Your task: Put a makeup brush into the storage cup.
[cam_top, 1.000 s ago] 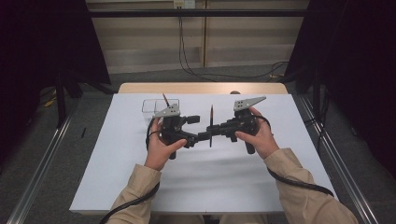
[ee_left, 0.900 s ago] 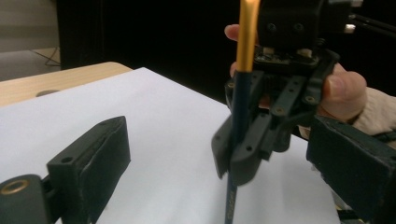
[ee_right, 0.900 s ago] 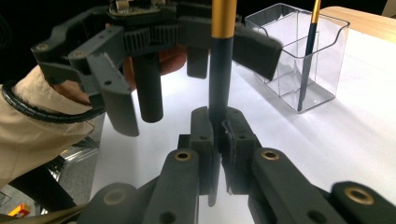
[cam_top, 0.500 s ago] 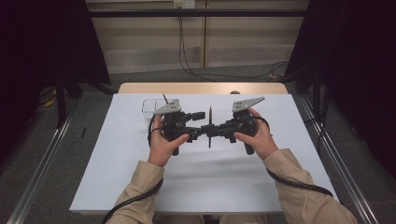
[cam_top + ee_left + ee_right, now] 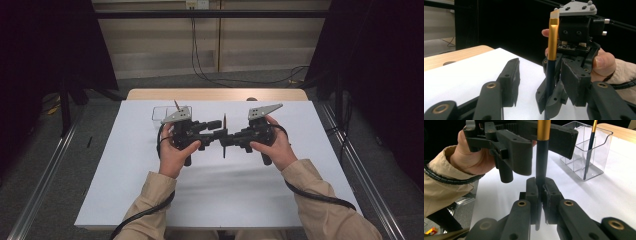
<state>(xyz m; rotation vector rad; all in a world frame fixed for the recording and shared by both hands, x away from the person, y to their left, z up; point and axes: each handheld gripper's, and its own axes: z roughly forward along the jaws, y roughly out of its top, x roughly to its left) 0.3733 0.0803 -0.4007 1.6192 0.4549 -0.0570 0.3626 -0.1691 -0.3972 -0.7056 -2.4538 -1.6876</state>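
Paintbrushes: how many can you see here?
2. One brush stands upright, pinched in the right gripper; the other brush leans inside the clear holder at the table's far side. More could be hidden.

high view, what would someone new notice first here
Over the middle of the white table, an upright dark-handled brush with a gold metal collar is clamped in the shut right gripper. The left gripper faces it, jaws just closing around the brush without pressing yet. Behind the left hand stands a clear plastic holder with another brush.

Black tongs (image 5: 223,137) with brass rivets, grey plates, black cables, tan sleeves (image 5: 150,197)
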